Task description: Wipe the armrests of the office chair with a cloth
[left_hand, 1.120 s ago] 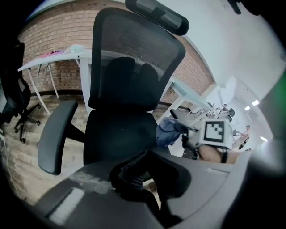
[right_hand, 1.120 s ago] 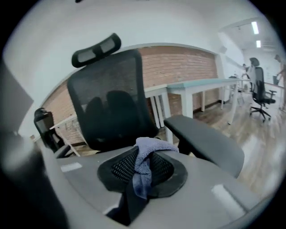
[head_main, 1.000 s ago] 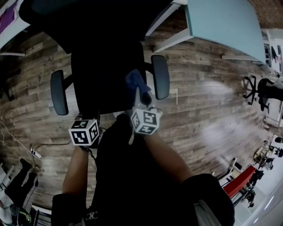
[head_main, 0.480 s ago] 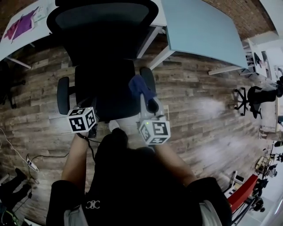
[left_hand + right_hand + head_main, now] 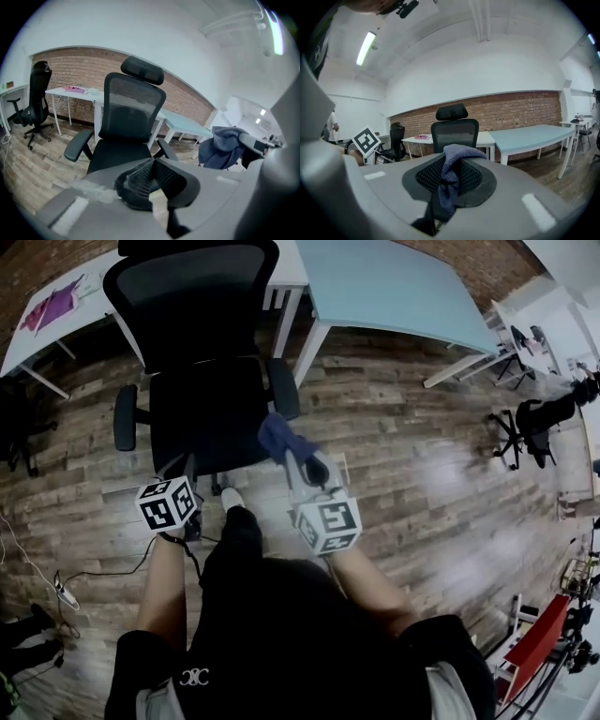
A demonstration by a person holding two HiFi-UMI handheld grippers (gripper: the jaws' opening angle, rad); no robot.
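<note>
The right gripper (image 5: pixel 449 187) is clamped narrowly on a dark blue cloth (image 5: pixel 454 157), which bunches above the jaws and hangs down between them. The left gripper (image 5: pixel 152 174) has its jaws pressed together with nothing between them. A black office chair (image 5: pixel 211 399) with a mesh back stands on the wooden floor (image 5: pixel 403 456), its back at the edge of a white table (image 5: pixel 56 320). The cloth is held in the air just beside the chair's right armrest (image 5: pixel 284 388), apart from it; the other armrest (image 5: pixel 126 418) is bare. Each gripper's cube (image 5: pixel 167 505) shows black-and-white square markers. The small white emblem (image 5: pixel 194 675) on the person's black shirt is too small to read.
</note>
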